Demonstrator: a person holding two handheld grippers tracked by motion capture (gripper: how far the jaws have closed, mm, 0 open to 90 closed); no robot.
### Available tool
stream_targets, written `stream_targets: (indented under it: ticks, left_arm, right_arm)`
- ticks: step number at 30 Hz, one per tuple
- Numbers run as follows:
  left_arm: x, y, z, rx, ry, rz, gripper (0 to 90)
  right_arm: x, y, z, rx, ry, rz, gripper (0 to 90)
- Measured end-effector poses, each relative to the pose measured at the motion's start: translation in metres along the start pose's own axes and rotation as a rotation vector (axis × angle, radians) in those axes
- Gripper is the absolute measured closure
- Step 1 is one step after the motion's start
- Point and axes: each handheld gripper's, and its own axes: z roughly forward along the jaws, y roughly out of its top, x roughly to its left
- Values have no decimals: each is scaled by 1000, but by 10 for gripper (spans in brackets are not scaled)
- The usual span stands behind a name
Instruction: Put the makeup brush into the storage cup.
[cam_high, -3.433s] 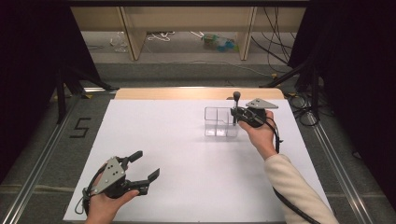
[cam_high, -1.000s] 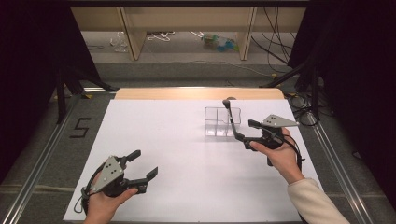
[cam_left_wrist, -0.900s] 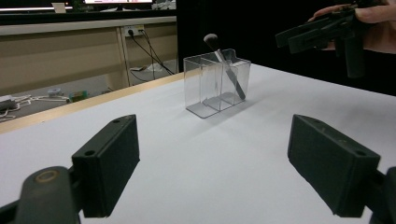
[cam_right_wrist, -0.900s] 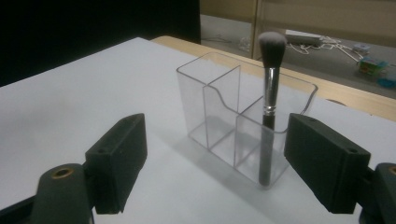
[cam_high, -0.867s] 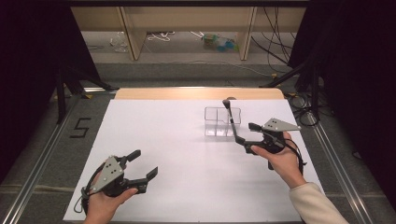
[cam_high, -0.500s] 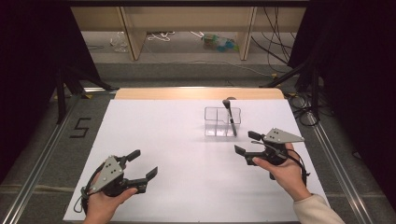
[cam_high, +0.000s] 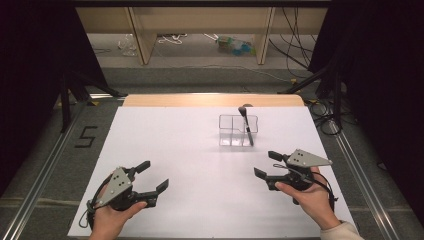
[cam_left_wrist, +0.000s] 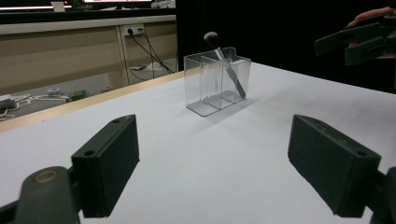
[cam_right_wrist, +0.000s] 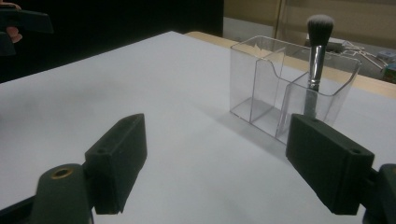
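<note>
A clear plastic organizer (cam_high: 232, 131) with several compartments stands on the white table, right of center. A makeup brush (cam_high: 245, 126) leans in its right compartment, bristles up. My right gripper (cam_high: 266, 164) hovers in front of the organizer and a little to its right, clear of it, jaws open and holding nothing. My left gripper (cam_high: 154, 175) rests near the front left, also open with nothing between its jaws. The left gripper view has the organizer (cam_left_wrist: 217, 81) and brush (cam_left_wrist: 223, 58) beyond its wide jaws (cam_left_wrist: 212, 154). The right gripper view frames the organizer (cam_right_wrist: 261, 88) and brush (cam_right_wrist: 317, 51) past its own jaws (cam_right_wrist: 215, 154).
The white table sheet (cam_high: 190, 150) ends at a wooden strip (cam_high: 210, 100) along the far edge. Dark curtains flank both sides. Cables and clutter lie on the floor beyond the table. A "5" mark (cam_high: 85, 136) sits off the left edge.
My right gripper has drawn back from the organizer toward the front right of the table, leaving the brush standing inside. My left gripper has stayed put.
</note>
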Motion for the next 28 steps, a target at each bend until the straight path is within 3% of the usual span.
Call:
stream_targets:
  ticks: [4, 13, 16, 18, 19, 28]
  left_arm:
    - [1, -1, 0, 1, 7, -18, 166]
    - [2, -2, 0, 6, 2, -10, 166]
    - [2, -3, 1, 6, 0, -6, 166]
    - [2, -3, 1, 4, -2, 1, 166]
    - [2, -2, 1, 6, -2, 4, 166]
    - [1, -3, 3, 12, -3, 1, 167]
  right_arm:
    - [2, -3, -3, 7, 14, -1, 214]
    - [3, -8, -7, -17, -6, -12, 211]
    - [2, -9, -8, -11, -22, -13, 210]
    - [3, -10, -6, -13, -6, -10, 209]
    - [2, -10, -7, 13, -6, -16, 208]
    - [-1, -13, -6, 11, -16, -8, 207]
